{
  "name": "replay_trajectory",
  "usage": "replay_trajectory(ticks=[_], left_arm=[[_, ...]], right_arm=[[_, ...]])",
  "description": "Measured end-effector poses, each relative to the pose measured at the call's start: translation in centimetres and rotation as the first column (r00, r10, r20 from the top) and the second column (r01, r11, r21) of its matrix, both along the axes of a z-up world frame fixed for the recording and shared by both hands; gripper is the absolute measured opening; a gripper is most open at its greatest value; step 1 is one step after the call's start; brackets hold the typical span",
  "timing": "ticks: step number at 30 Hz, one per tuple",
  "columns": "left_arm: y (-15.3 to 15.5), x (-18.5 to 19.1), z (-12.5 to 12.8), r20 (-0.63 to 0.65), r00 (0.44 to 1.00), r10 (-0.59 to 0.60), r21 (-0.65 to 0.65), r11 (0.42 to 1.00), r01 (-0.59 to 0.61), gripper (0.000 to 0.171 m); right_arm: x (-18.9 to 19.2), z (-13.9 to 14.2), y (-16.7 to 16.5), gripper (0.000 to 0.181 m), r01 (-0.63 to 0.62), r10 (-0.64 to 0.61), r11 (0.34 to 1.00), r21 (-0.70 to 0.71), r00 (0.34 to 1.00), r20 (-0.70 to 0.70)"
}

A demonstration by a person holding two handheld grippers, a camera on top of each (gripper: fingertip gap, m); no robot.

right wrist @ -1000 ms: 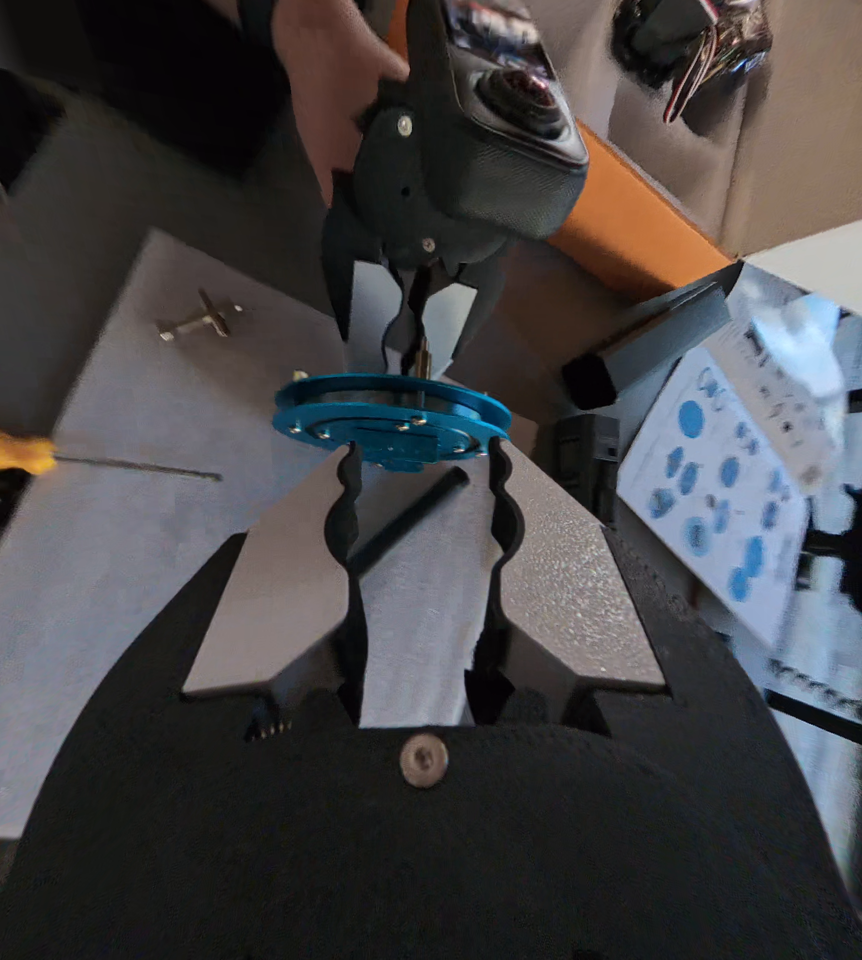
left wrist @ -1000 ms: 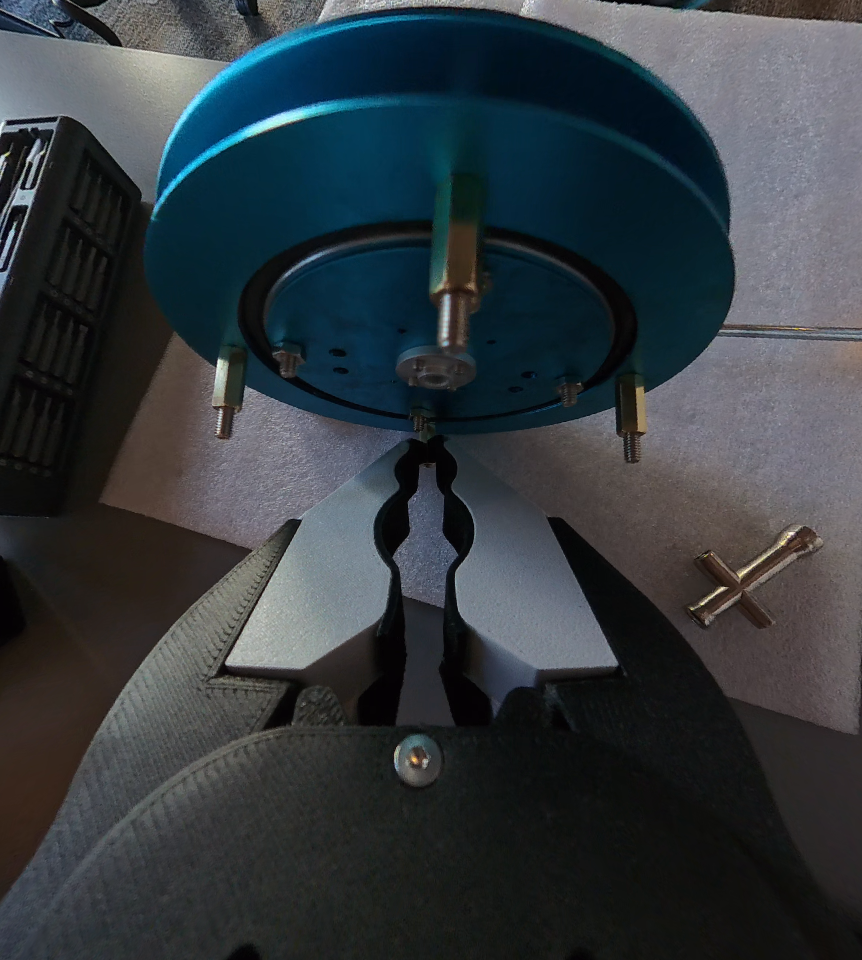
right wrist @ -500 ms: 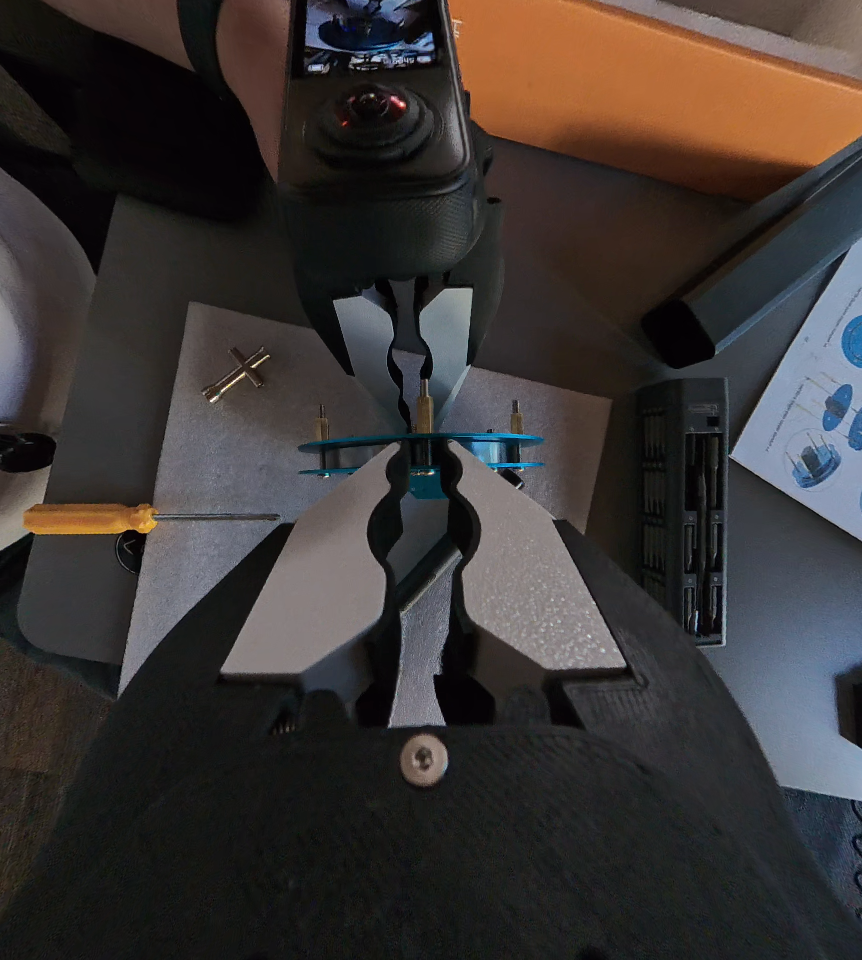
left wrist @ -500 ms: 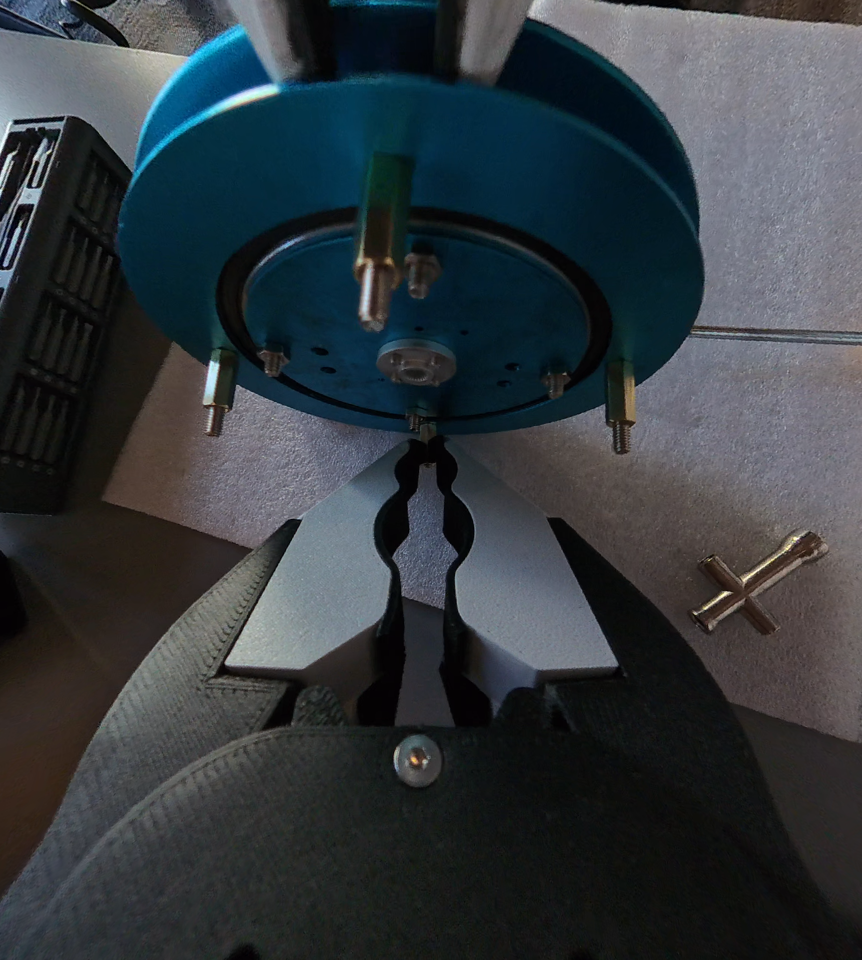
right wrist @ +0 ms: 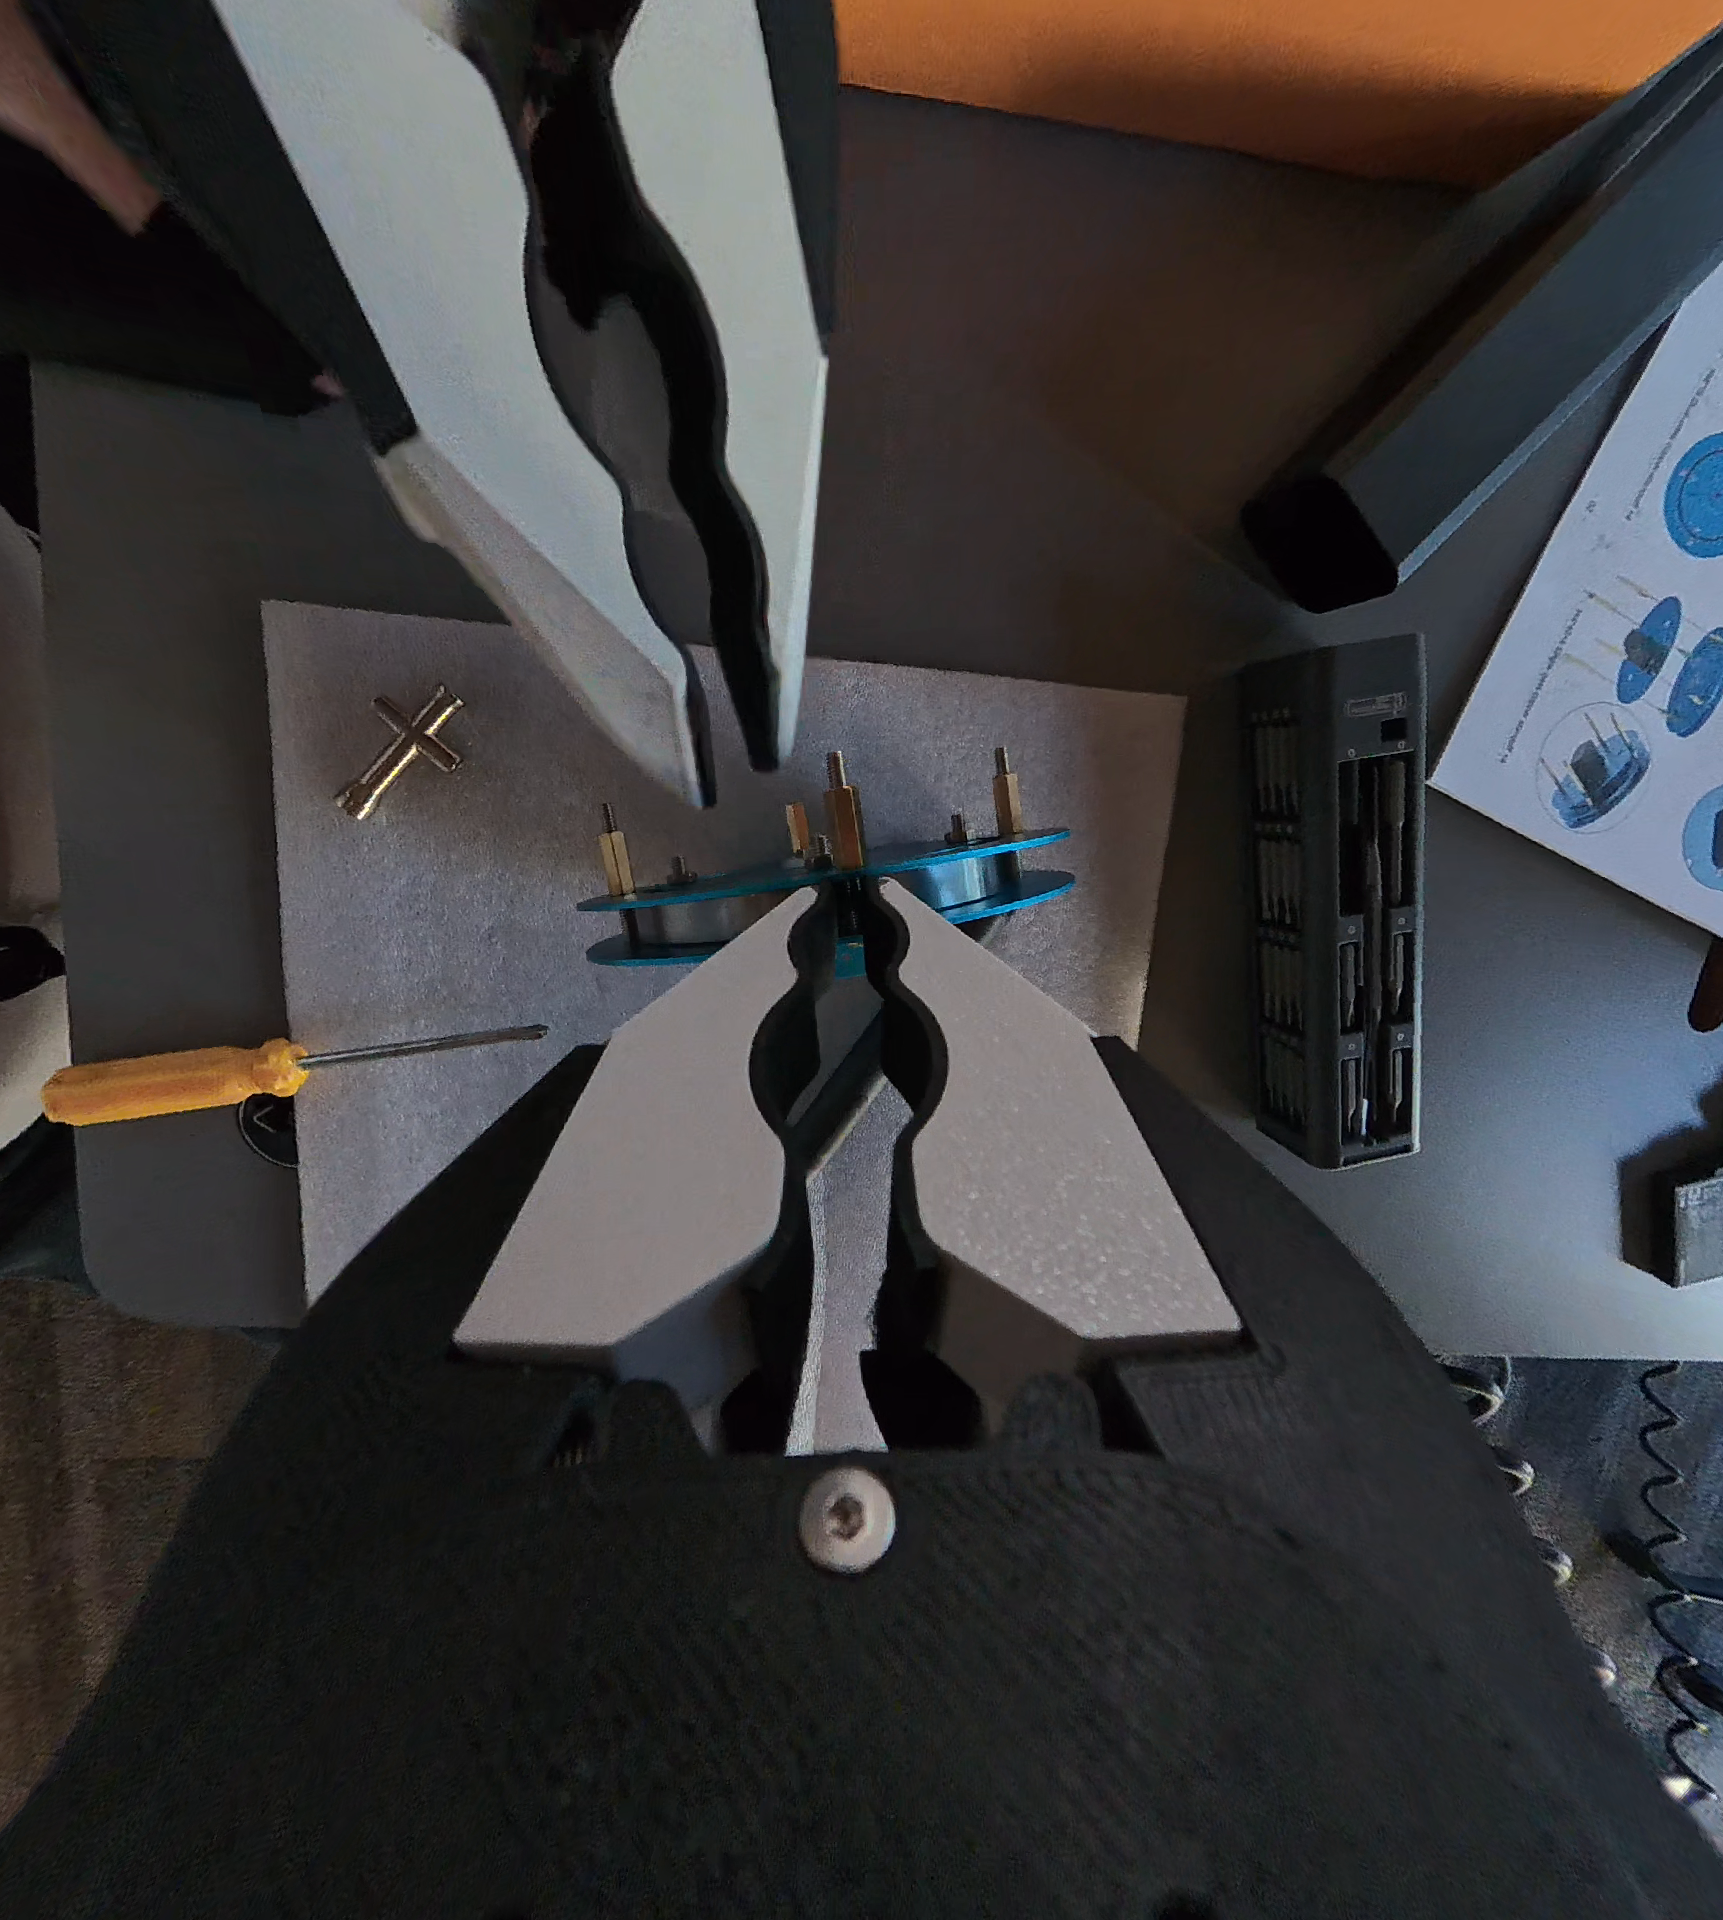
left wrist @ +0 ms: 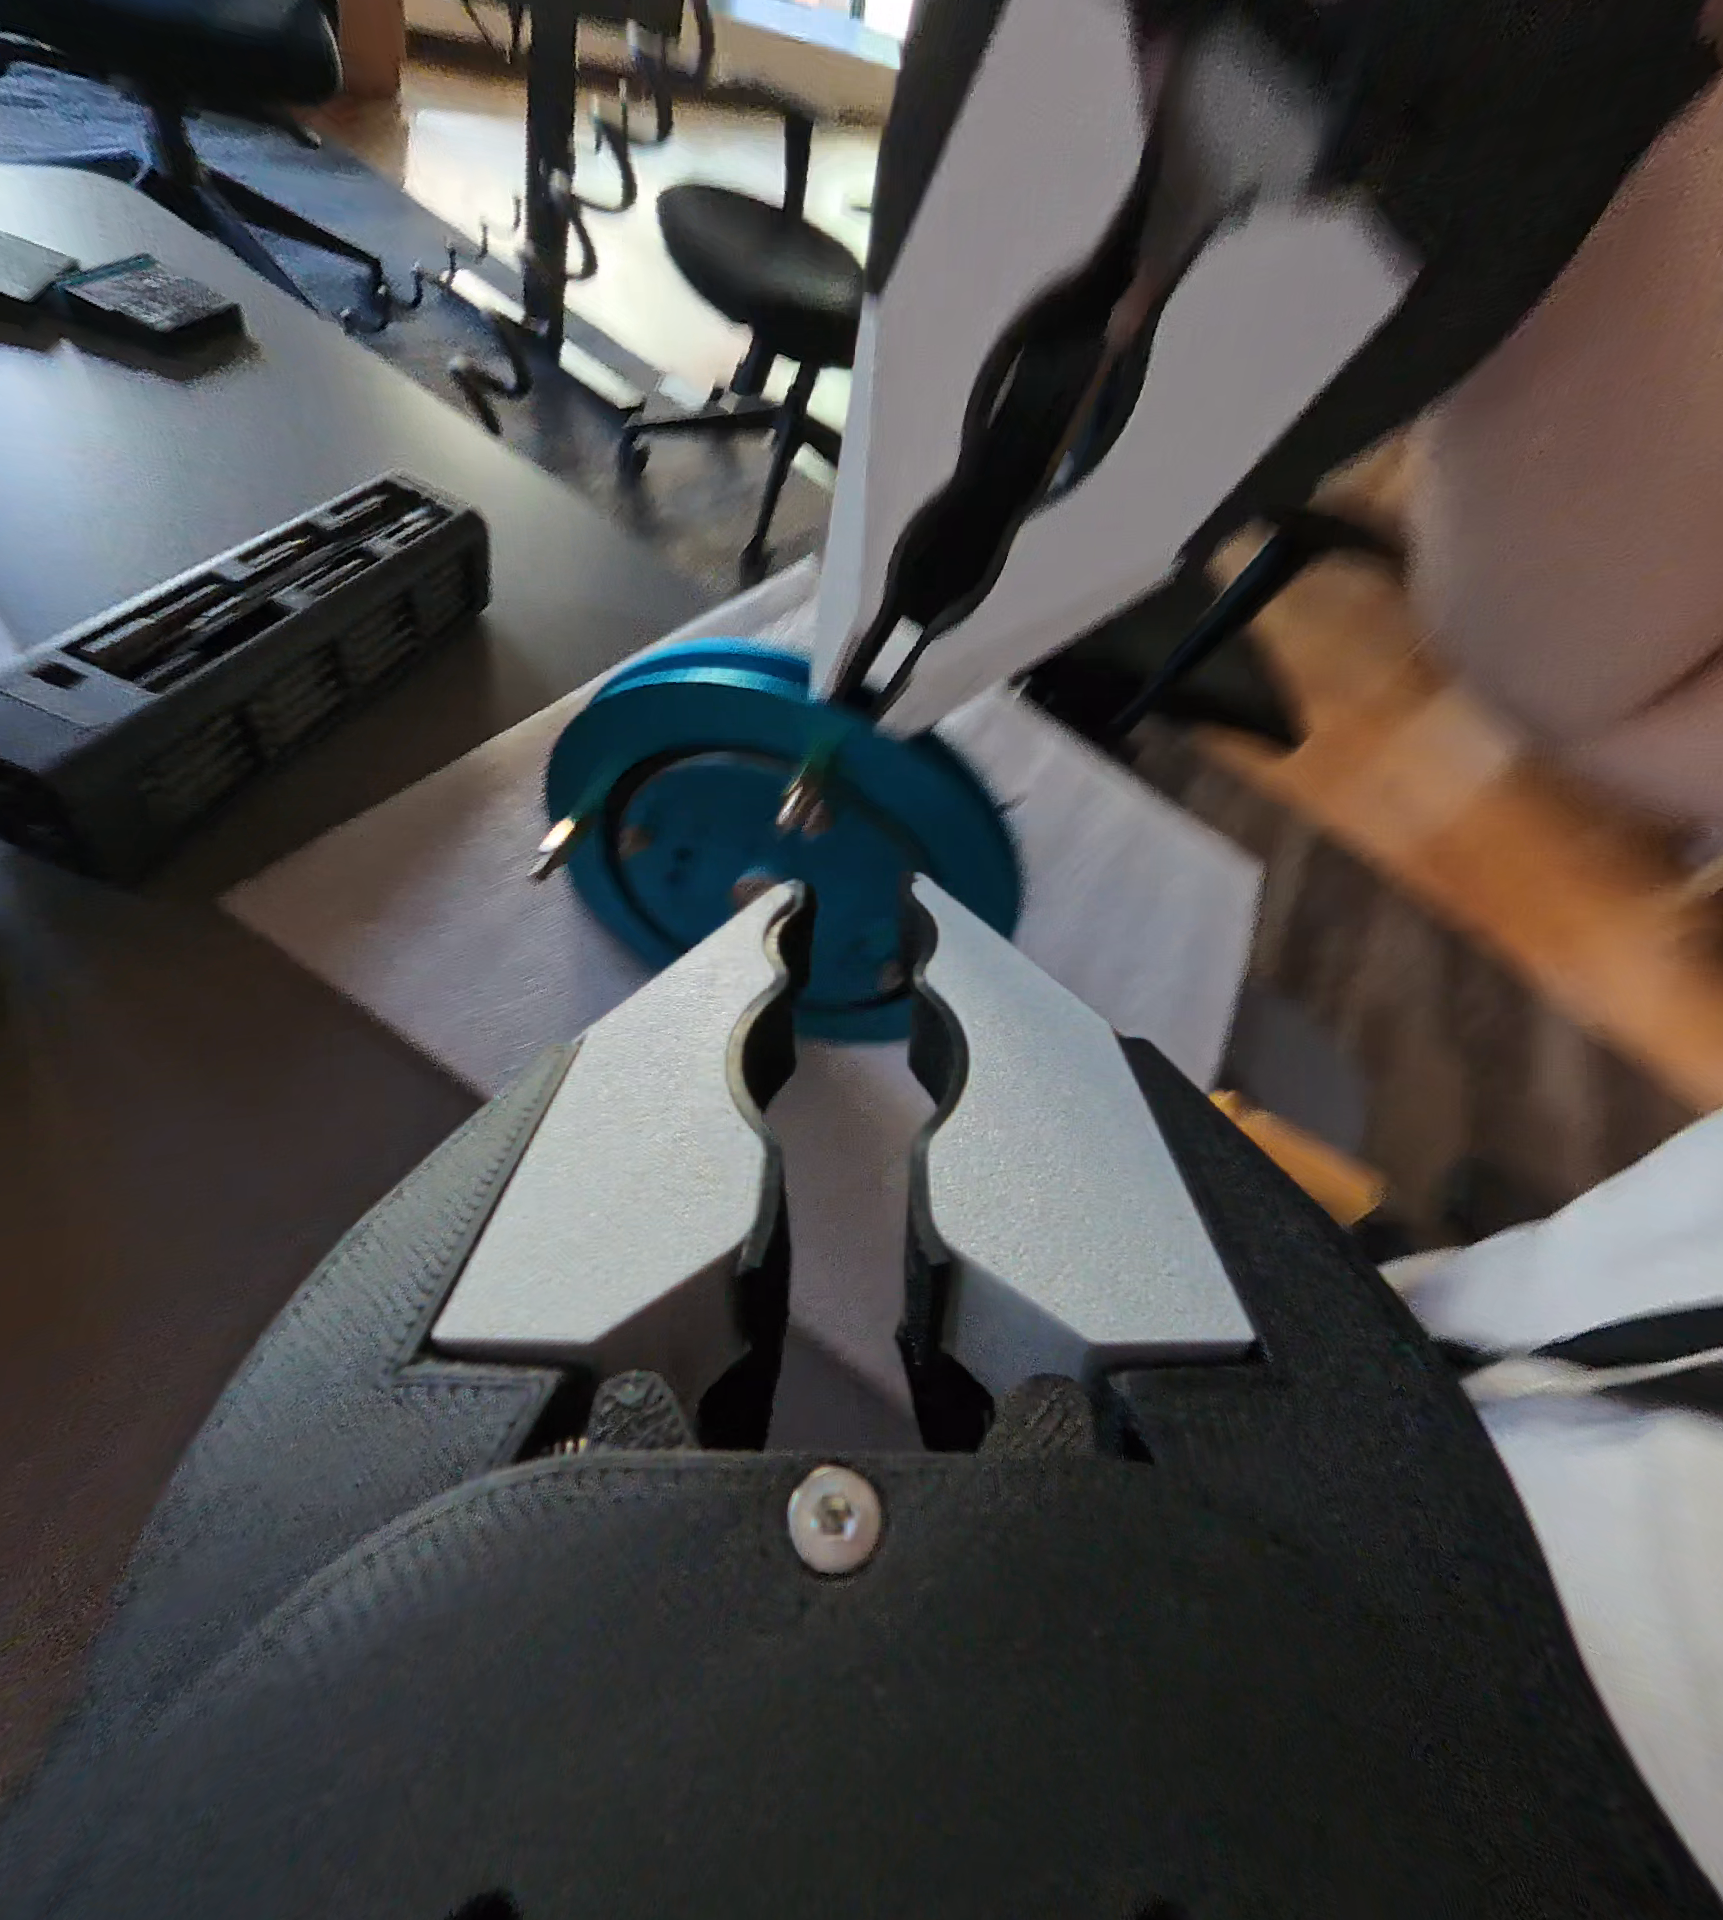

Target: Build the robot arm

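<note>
A blue two-disc assembly (right wrist: pixel 992 868) with brass standoffs (right wrist: pixel 844 821) is held a little above a grey foam mat (right wrist: pixel 441 935). My right gripper (right wrist: pixel 841 899) is shut on the near rim of the assembly, at a dark screw below a standoff. My left gripper (right wrist: pixel 732 784) hangs just above the discs with its jaws apart, touching nothing. In the left wrist view the left gripper (left wrist: pixel 859 902) is open and empty in front of the tilted blue assembly (left wrist: pixel 711 831). There the right gripper (left wrist: pixel 862 691) pinches the far rim.
A metal cross wrench (right wrist: pixel 405 753) and a yellow screwdriver (right wrist: pixel 182 1081) lie on the mat's left. A black rod (right wrist: pixel 836 1081) lies under my right gripper. A black bit case (right wrist: pixel 1340 914), a dark tube (right wrist: pixel 1511 343) and a printed sheet (right wrist: pixel 1667 623) lie to the right. The grippers are tip to tip, or close to it.
My left gripper has let go of the standoff, opened and drawn back from the discs while swinging to one side. My right gripper has kept its hold on the blue assembly.
</note>
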State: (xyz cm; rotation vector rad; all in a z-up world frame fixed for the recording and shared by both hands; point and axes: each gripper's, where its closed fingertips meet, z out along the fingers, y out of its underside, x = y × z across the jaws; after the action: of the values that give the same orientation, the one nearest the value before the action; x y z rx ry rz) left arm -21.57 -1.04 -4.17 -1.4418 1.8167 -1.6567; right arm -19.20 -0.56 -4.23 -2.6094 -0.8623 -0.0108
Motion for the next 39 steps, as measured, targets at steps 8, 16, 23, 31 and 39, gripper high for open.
replay_trajectory(ticks=[8,16,23,31,39], left_arm=[[-2.1,1.8,-0.3,-0.032,0.984,0.174,0.031,0.984,-0.173,0.028],[-2.6,2.3,-2.1,-0.036,0.965,0.261,0.425,0.878,-0.221,0.049],[-3.1,2.4,-2.4,-0.067,0.968,0.241,0.368,0.908,-0.200,0.031],[-3.1,2.5,-2.4,-0.091,0.968,0.236,0.322,0.926,-0.195,0.029],[-1.7,2.4,-2.0,-0.099,0.959,0.264,0.284,0.932,-0.227,0.024]], right_arm=[[0.7,0.0,0.4,0.003,0.069,-0.069,0.998,-0.003,0.997,-0.028],[1.8,0.0,0.6,0.002,0.218,-0.218,0.976,-0.005,0.974,-0.067],[3.9,2.2,-2.3,0.025,0.289,-0.260,0.952,0.105,0.938,-0.230],[6.6,-7.6,-11.0,0.027,0.206,-0.228,0.970,-0.127,0.954,-0.196],[5.2,-10.4,-12.5,0.016,0.459,-0.579,0.807,-0.373,0.742,-0.339]])
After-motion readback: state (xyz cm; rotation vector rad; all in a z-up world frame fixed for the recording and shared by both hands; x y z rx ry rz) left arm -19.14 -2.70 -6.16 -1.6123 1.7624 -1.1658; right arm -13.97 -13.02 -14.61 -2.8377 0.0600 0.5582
